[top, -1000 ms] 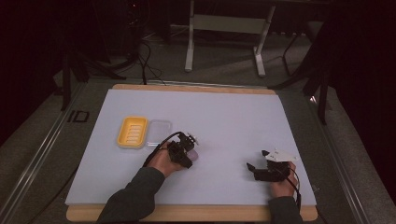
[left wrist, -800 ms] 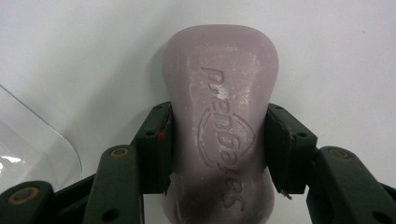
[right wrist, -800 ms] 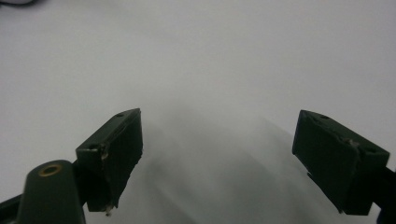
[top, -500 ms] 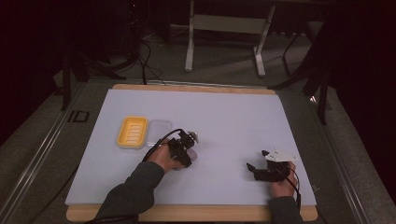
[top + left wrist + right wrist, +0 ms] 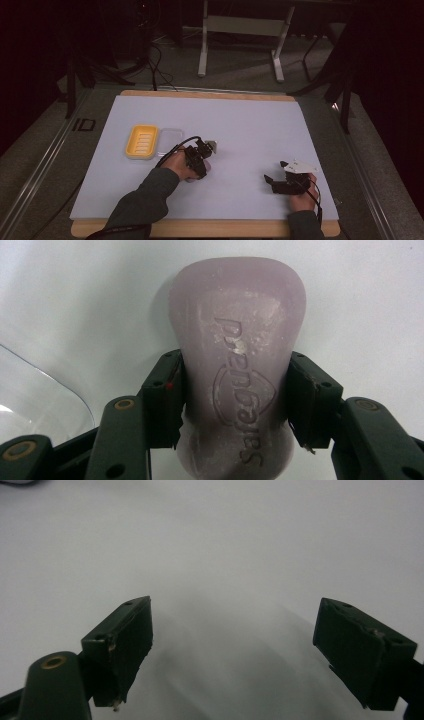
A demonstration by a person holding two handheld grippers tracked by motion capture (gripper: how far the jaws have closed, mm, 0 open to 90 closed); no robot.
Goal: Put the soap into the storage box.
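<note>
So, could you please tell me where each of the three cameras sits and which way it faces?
High view: above the person's side, facing forward and down on the table; both forearms show.
Left gripper view: rides the left gripper, looking down at the pale purple soap bar it clamps.
Right gripper view: rides the right gripper, open over bare sheet.
Shared: high and left views show the clear lid.

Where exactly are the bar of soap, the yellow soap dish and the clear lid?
bar of soap (image 5: pixel 235 370), left gripper view: middle of its stamped top face.
yellow soap dish (image 5: pixel 142 141), high view: its ribbed floor.
clear lid (image 5: pixel 170 140), high view: its flat middle, right of the dish.
</note>
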